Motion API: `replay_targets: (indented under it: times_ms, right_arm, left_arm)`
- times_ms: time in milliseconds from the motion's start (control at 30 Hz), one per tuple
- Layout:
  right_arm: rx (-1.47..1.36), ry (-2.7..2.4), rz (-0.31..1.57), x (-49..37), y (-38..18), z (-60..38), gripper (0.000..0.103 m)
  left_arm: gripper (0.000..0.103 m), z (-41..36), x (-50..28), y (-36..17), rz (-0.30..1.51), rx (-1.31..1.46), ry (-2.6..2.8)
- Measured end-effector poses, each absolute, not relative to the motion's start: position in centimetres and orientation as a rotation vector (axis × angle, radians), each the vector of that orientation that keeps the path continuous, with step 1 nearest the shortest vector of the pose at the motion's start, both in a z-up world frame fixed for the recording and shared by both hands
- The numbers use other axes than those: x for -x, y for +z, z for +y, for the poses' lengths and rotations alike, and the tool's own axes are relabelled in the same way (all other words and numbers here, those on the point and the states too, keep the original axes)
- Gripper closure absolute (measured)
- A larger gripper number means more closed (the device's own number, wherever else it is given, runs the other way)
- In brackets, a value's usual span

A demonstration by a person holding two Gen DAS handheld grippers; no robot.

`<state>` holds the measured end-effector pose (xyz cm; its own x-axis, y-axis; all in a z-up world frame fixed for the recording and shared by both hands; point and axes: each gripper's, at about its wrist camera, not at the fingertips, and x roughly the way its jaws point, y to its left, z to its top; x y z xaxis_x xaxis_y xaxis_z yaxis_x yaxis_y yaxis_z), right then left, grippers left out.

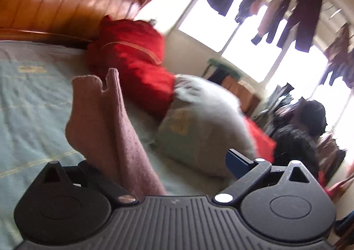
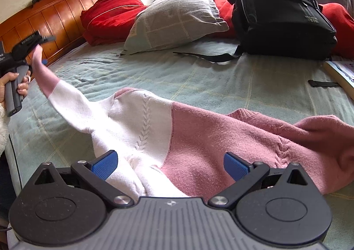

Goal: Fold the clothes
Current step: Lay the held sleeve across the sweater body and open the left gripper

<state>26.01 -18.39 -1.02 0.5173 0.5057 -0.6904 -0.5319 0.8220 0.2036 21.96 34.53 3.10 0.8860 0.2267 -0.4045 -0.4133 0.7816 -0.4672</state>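
Two views. Left wrist: left tongs [image 1: 124, 161] clamped on pink sleeve cuff [image 1: 104, 112], lifted toward 11 o'clock above the bed [image 1: 33, 95]. Right wrist: right tongs [image 2: 172, 166] apart over the sweater [image 2: 199, 139], spread on the bed at 6 o'clock. Soft, light, floppy knit; likely best gripped at cuff or hem.

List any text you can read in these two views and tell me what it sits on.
None can be read for certain.
Black backpack: small pale patch with two lines of print, too small to read.
Grey pillow: strip label along one edge, blurred.
Left tongs: white print on the black body, blurred; letters like "AS" at the frame edge, cut off.
Book: cover print, unreadable.
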Motion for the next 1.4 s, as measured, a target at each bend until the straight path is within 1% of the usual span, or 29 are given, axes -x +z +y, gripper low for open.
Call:
replay_targets:
  times_ms: [200, 300, 533, 700, 800, 900, 1067, 1200, 1333, 1400]
  right_arm:
    - [0.043, 0.616, 0.812, -25.6, -0.7, -18.4, 0.0]
    - [0.052, 0.614, 0.815, -25.4, -0.7, -18.2, 0.0]
    - [0.073, 0.632, 0.815, -24.9, -0.6, -17.0, 0.0]
    - [0.094, 0.641, 0.812, -24.1, -0.4, -16.3, 0.0]
    - [0.121, 0.628, 0.812, -23.6, -0.5, -15.9, 0.0]
    - [0.164, 0.587, 0.813, -23.2, -1.2, -16.0, 0.0]
    - [0.16, 0.577, 0.872, -22.5, -3.7, -16.6, 0.0]
    - [0.112, 0.576, 0.909, -22.2, -5.7, -17.5, 0.0]
    - [0.053, 0.626, 0.854, -21.7, -7.1, -18.9, 0.0]
    - [0.037, 0.646, 0.833, -21.5, -7.5, -19.4, 0.0]
  left_arm:
    - [0.005, 36.3, -21.6, 1.0, 0.521, 0.441, 0.562]
    - [0.005, 37.4, -20.6, 1.0, 0.548, 0.405, 0.605]
    - [0.005, 38.4, -18.4, 1.6, 0.58, 0.417, 0.583]
    - [0.005, 35.1, -19.0, -0.5, 0.672, 0.429, 0.403]
    - [0.005, 31.4, -20.3, -2.2, 0.757, 0.408, 0.269]
    - [0.005, 26.4, -20.9, -3.2, 0.798, 0.304, 0.142]
    - [0.004, 19.9, -20.6, -4.7, 0.795, 0.143, 0.016]
    - [0.004, 19.1, -19.7, -6.8, 0.812, 0.189, 0.003]
    - [0.004, 19.6, -17.6, -7.4, 0.768, 0.2, 0.005]
    - [0.004, 19.2, -16.6, -7.2, 0.774, 0.197, -0.001]
